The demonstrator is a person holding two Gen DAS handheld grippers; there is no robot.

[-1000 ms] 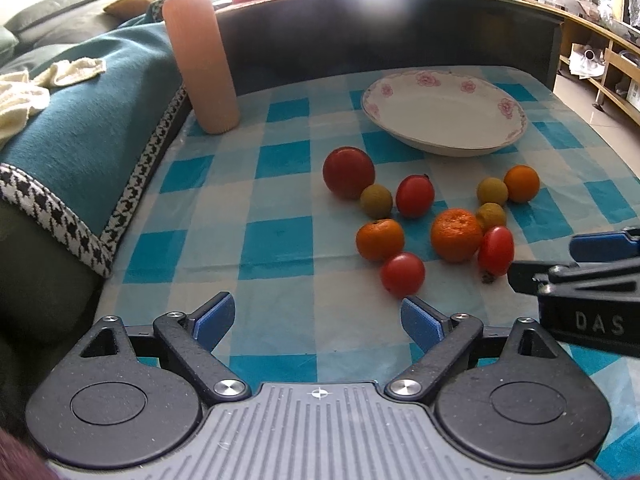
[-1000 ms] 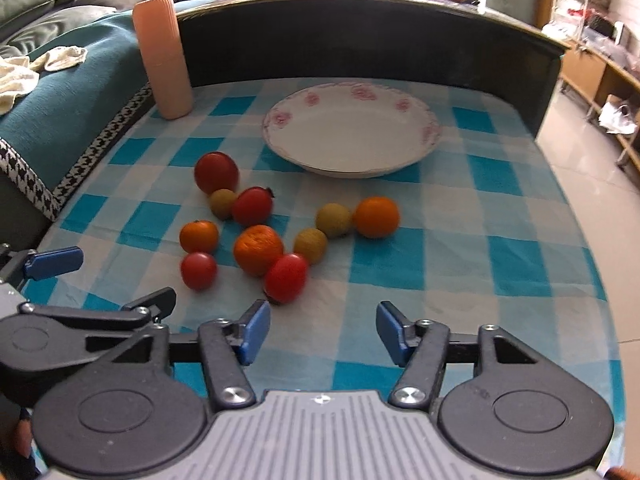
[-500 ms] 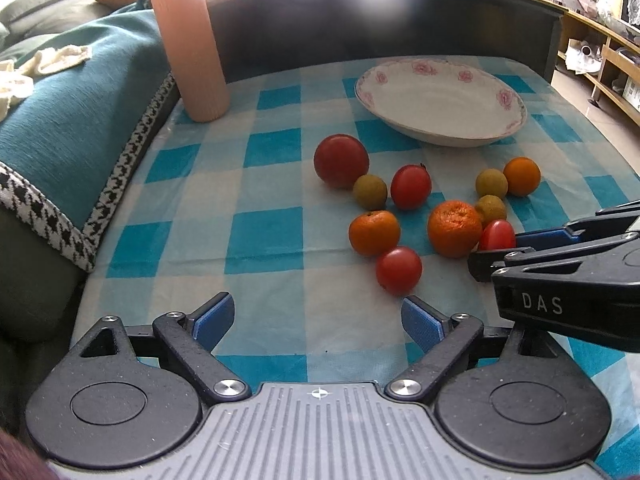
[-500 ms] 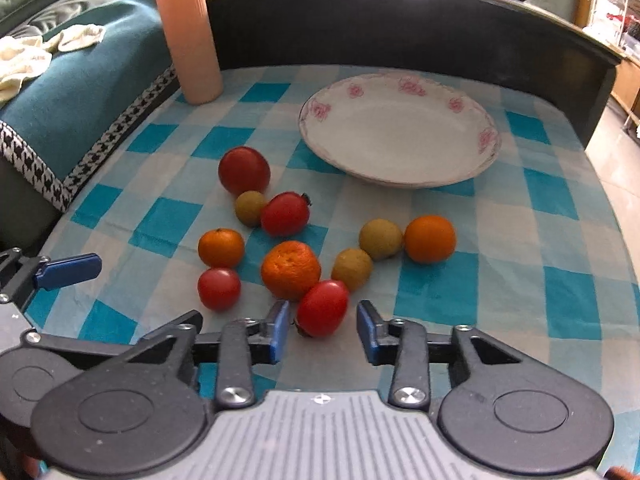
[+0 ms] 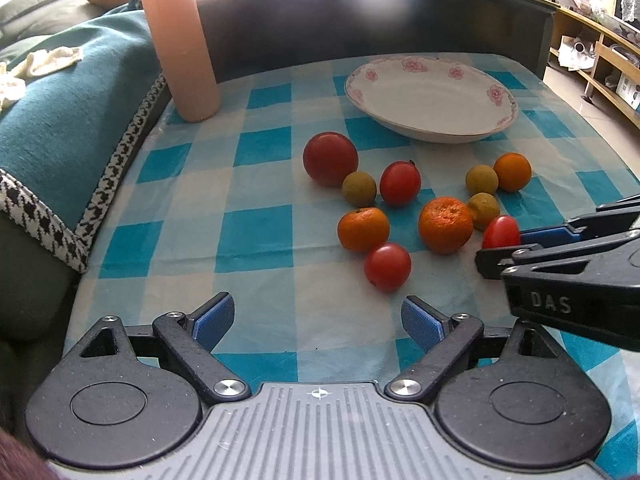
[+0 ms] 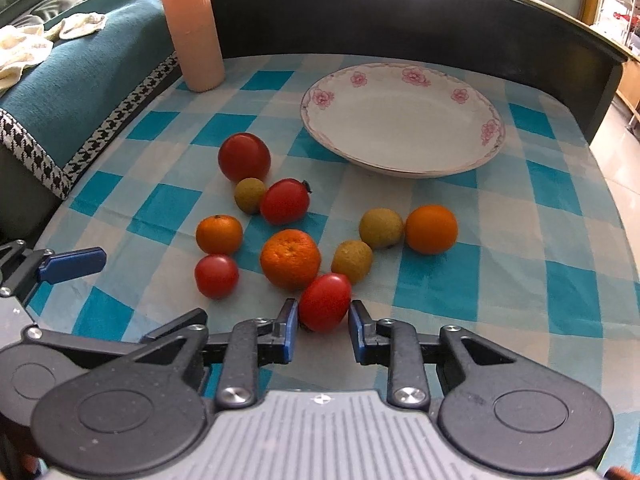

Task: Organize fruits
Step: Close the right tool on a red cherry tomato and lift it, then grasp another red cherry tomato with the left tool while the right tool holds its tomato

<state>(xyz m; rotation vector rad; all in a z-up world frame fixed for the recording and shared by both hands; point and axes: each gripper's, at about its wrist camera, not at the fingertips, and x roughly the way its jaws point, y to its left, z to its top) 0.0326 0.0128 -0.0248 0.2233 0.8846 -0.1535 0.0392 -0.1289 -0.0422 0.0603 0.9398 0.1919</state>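
Right gripper [image 6: 323, 326] clenched on small tomato [image 6: 325, 301] near table's front edge, blue pads pressing both its sides. Left gripper [image 5: 318, 320] spread wide, nothing between fingers, hovering above cloth [image 5: 256, 240]. Other fruit clustered mid-table, beyond tomato. Plate [image 6: 402, 120] bare, toward far edge. Pink cylinder [image 6: 192, 28] at far left corner.

Both wrist cameras look steeply down along their fingers, close over the checked tablecloth [image 5: 256, 236]. Both views share the fruit cluster and the flowered plate [image 6: 400, 120]; the left view sits left of the right.
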